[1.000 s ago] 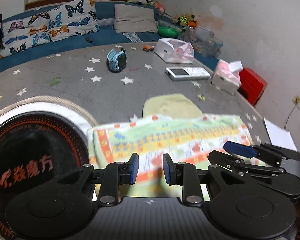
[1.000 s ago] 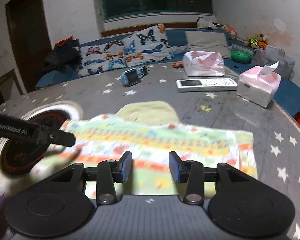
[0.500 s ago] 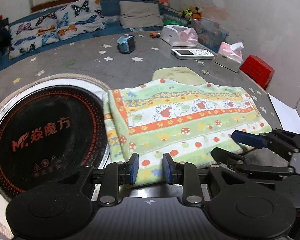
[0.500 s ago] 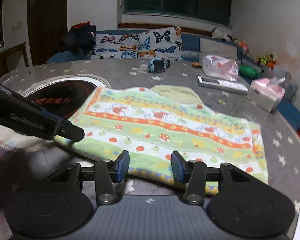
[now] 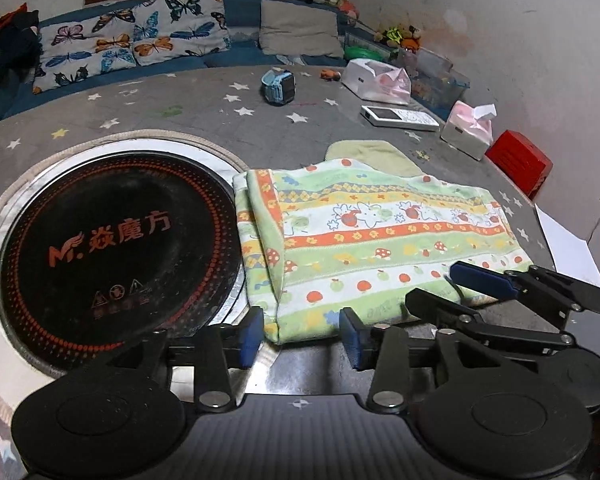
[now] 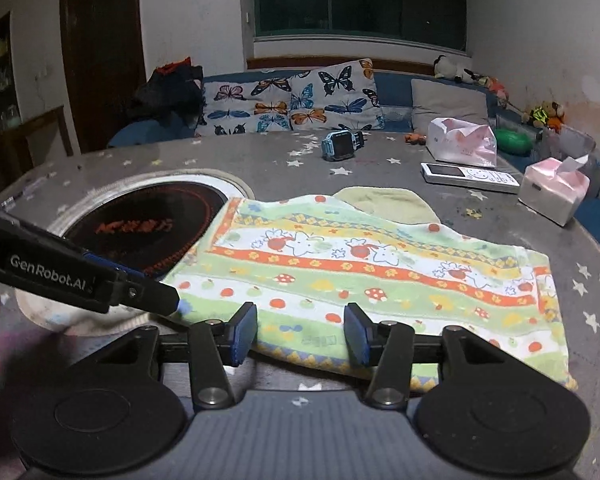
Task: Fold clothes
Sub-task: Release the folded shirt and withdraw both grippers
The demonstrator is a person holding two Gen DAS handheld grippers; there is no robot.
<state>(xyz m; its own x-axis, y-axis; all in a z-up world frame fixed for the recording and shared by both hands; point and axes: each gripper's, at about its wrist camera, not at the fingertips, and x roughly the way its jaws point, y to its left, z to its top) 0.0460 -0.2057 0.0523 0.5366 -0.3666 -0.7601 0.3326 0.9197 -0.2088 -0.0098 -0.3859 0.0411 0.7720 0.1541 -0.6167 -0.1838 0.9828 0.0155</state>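
- My left claw [image 5: 300,336] hangs with its blue pads spread apart and nothing between them; the near left corner of the folded cloth [image 5: 364,236] lies just beyond the gap.
- My right claw [image 6: 300,334] is likewise spread wide and empty, its pads just short of the cloth's [image 6: 364,276] near hem, though from this angle I cannot tell whether they touch it.
- From the left wrist view, my right claw [image 5: 440,288] reaches in from the right, its fingers lying over the cloth's near right edge.
- Left of my left claw, a round black hob plate [image 5: 112,248] with orange lettering is set into the star-patterned grey table [image 5: 180,120]; the cloth's folded left edge overlaps its rim.
- Beyond the cloth, a pale yellow-green piece of fabric [image 5: 372,154] peeks out from under its far edge.
- Farther out to the right stand a white handset [image 5: 398,117] and a pink tissue box [image 5: 468,130]; straight ahead sits a blue watch [image 5: 278,86].
- Farthest off, butterfly-print cushions [image 5: 132,44] lean on a blue bench.
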